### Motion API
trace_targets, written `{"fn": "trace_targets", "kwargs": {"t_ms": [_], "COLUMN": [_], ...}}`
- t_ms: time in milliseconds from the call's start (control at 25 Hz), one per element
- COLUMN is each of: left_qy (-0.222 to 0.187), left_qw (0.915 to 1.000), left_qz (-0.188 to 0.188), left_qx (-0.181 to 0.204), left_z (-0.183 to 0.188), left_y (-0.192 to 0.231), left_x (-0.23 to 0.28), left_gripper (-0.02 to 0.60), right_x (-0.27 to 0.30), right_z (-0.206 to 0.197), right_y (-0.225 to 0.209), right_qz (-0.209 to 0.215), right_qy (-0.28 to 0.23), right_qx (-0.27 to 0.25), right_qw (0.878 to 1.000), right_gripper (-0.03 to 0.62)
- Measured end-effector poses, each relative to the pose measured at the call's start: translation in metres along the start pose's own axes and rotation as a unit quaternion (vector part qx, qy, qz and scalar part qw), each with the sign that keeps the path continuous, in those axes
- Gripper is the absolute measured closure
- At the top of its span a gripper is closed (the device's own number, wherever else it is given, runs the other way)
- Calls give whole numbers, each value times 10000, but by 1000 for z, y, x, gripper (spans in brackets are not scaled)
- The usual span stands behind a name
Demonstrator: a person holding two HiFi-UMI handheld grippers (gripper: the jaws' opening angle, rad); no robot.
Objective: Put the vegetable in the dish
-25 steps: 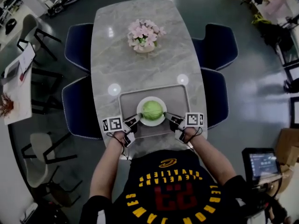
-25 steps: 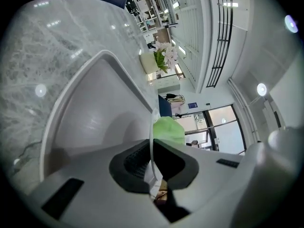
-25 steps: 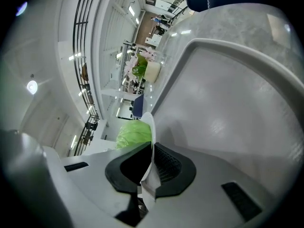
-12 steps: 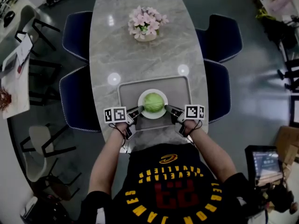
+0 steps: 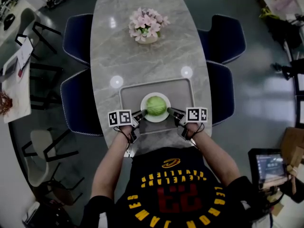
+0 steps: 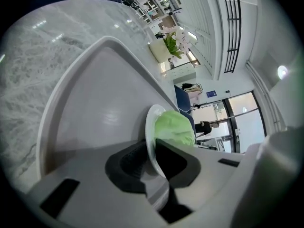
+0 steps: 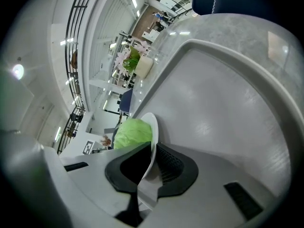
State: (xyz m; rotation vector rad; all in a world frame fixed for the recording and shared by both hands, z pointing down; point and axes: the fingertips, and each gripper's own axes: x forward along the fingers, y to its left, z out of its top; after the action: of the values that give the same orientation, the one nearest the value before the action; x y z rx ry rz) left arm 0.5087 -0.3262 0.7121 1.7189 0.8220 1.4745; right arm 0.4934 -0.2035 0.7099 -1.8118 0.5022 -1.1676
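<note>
A green leafy vegetable (image 5: 155, 105) lies in a white dish (image 5: 164, 116), which sits on a grey tray (image 5: 178, 89) at the near end of the marble table (image 5: 142, 61). My left gripper (image 5: 138, 116) is shut on the dish's left rim and my right gripper (image 5: 172, 113) is shut on its right rim. In the left gripper view the left gripper (image 6: 153, 159) clamps the thin rim of the dish (image 6: 149, 129), with the vegetable (image 6: 175, 129) just beyond. In the right gripper view the right gripper (image 7: 149, 164) pinches the dish (image 7: 154, 129) beside the vegetable (image 7: 133, 133).
A pot of pink flowers (image 5: 145, 25) stands at the far end of the table. Dark blue chairs (image 5: 76, 96) (image 5: 223, 91) line both sides. The raised tray rim (image 6: 71, 80) (image 7: 199, 44) surrounds the dish. A side table (image 5: 16, 80) stands at far left.
The head view has shifted slightly. Both grippers keep their hold on the dish rim, and the dish with the vegetable stays at about the same place on the tray.
</note>
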Motion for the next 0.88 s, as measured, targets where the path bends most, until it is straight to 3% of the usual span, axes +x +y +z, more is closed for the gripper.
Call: {"fn": "trace_targets", "kwargs": {"t_ms": [200, 560, 880], "left_qy": [-21, 65, 344], "left_qw": [9999, 9977, 9830], "left_qz": [124, 672, 1491], "left_qx": [-6, 81, 1017], "left_z": [0, -2, -6], "left_y": [0, 4, 3], "left_x": [4, 3, 1], "left_gripper": [535, 532, 517], "right_x": [-1, 2, -2], "right_z": [1, -3, -5], "right_y": [-6, -9, -13], "right_qz": [-174, -672, -1337], "right_qy": [91, 452, 779], "right_qx": [-88, -646, -1275], "right_qw": [9998, 9946, 9797], "right_gripper": [574, 560, 551]}}
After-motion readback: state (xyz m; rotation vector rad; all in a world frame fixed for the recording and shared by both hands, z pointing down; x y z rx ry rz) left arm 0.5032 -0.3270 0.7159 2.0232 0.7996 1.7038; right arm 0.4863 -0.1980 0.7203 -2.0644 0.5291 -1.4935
